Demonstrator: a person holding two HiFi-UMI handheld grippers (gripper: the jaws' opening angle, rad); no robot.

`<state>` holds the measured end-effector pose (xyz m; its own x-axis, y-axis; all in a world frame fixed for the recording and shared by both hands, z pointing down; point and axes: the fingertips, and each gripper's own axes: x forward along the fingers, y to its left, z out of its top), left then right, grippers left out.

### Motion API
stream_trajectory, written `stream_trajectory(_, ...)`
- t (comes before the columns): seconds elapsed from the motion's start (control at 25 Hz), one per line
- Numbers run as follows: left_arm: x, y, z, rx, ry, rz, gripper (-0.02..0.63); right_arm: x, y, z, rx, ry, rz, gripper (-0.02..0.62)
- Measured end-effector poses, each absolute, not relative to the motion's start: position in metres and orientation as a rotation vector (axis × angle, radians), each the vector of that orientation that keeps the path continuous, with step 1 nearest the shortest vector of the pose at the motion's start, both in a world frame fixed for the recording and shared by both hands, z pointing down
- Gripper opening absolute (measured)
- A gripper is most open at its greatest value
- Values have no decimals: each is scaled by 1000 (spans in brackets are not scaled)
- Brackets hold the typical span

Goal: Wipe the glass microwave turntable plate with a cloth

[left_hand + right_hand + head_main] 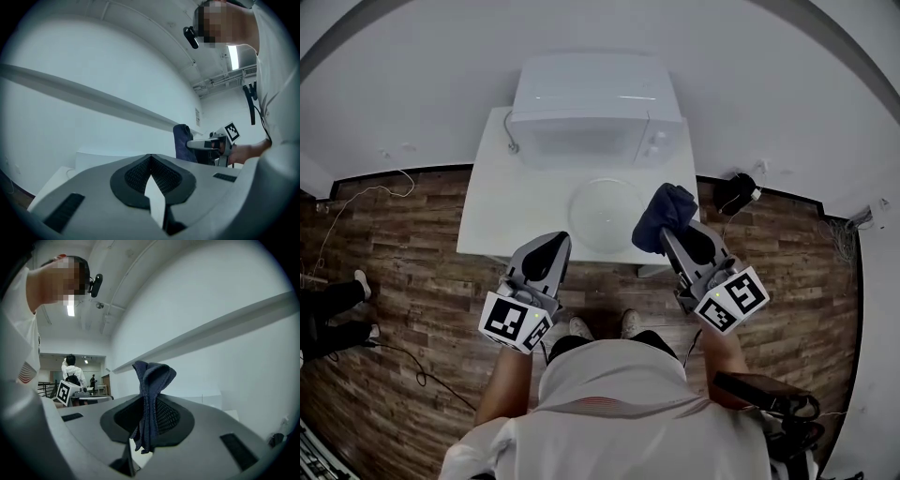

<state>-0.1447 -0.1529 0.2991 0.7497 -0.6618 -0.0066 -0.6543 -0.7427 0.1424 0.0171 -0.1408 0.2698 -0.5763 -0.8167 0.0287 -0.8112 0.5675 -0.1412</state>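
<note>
My left gripper (555,246) hovers over the table's (502,220) near edge, jaws pressed together with nothing between them. My right gripper (672,236), near the table's near right corner, is clamped on the cloth (667,208).

Plain white wall (412,84) spanned 10 to 2 o'clock in head view, with a black skirting strip (403,172) at its foot. Brown wood-plank floor (412,281) ran from 3 to 9 o'clock. White rectangular table (502,216) stood at 12 o'clock. Fluorescent ceiling strip light (233,56) was lit.
</note>
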Motion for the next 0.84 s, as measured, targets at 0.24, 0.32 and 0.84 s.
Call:
stream_trajectory(0.24,-123,-148,300,2806,-1091,-83,11,43,-131,283,-1443,2732,-255,61)
stream_trajectory(0.32,-115,-144,303,2802,-1087,-79,11,51,-128,289,-1461,2728,-273,61)
stream_trajectory(0.84,-94,-134,308,2784,-1089,-55,11,73,-127,301,-1485,2738,-312,61)
